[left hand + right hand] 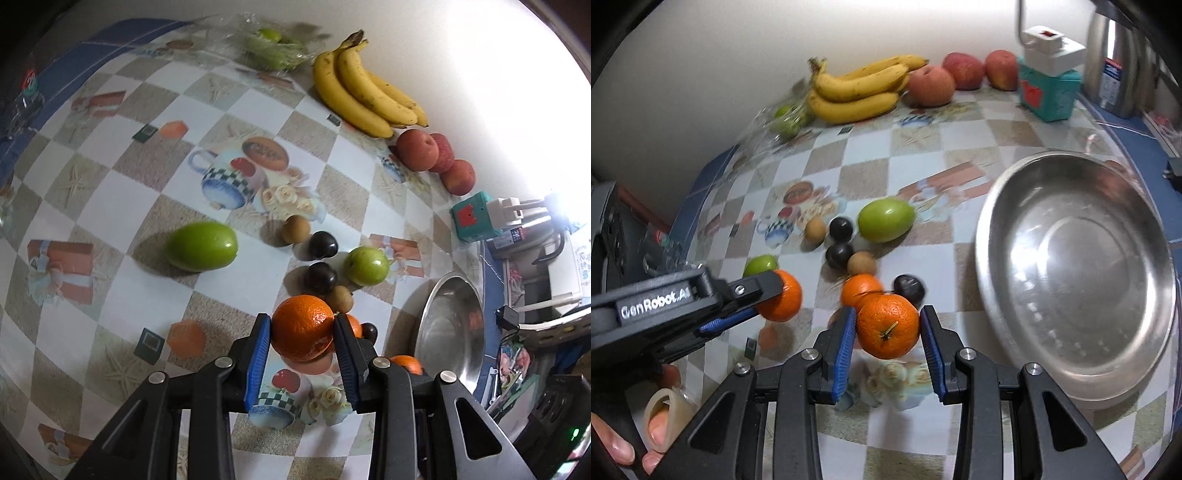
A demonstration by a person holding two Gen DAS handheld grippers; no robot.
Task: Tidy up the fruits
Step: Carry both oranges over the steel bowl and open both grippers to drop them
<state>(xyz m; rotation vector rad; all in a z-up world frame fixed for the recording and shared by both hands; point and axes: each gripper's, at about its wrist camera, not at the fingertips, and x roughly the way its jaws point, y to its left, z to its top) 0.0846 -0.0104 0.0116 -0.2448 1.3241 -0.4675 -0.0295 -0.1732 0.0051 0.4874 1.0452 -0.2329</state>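
My left gripper [302, 318] is shut on an orange [301, 332], lifted off the checked tablecloth. From the right wrist view that gripper [768, 295] comes in from the left with its orange [783, 297]. My right gripper [888, 311] is shut on a second orange [888, 326], stem end toward the camera. A third orange [860, 288] lies on the cloth just beyond. Around it are dark plums [908, 290], small brown fruits [862, 263] and two green fruits [886, 219]. A steel bowl [1071, 258] stands to the right with nothing in it.
Bananas [857, 88] and three red apples [931, 86] line the far wall. A clear bag with green fruit [786, 118] lies left of them. A teal box [1049, 92] and a steel flask [1115, 59] stand at the back right. A person's hand [620, 443] shows bottom left.
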